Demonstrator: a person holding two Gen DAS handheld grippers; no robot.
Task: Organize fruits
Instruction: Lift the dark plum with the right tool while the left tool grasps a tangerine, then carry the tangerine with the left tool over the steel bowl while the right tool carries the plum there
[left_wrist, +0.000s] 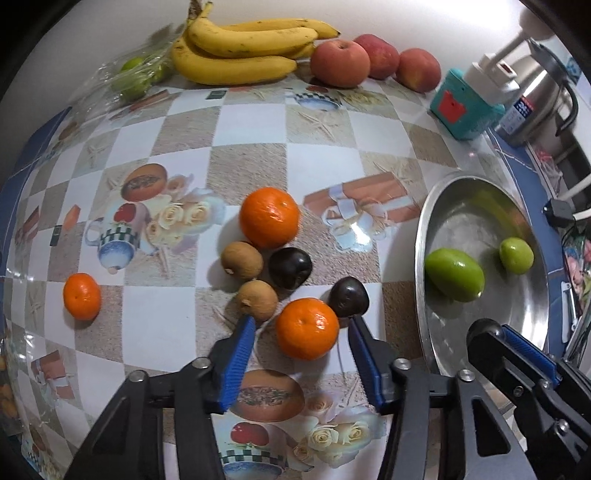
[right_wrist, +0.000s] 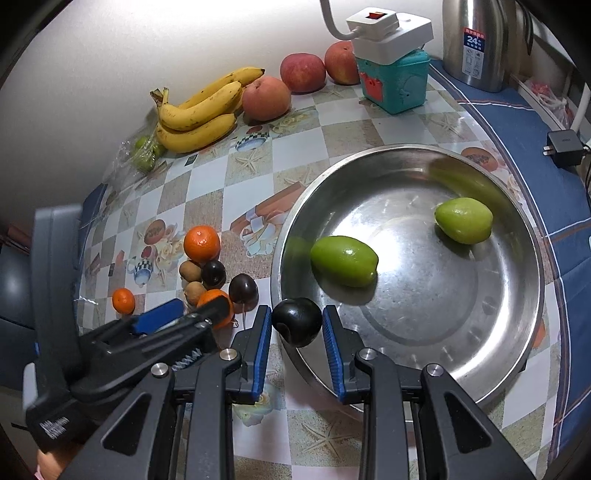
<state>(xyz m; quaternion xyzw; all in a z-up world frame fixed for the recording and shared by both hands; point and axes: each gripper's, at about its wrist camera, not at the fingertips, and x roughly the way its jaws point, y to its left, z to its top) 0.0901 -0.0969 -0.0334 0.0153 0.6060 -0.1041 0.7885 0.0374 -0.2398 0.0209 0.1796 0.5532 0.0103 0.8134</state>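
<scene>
My right gripper (right_wrist: 297, 325) is clamped on a small dark round fruit (right_wrist: 297, 322), poised over the near rim of the wide steel bowl (right_wrist: 517, 332); the bowl's floor lies ahead and to the right. My left gripper (left_wrist: 303, 332) straddles a small orange mandarin (left_wrist: 307, 328), jaws partly open, pads not yet touching it.
</scene>
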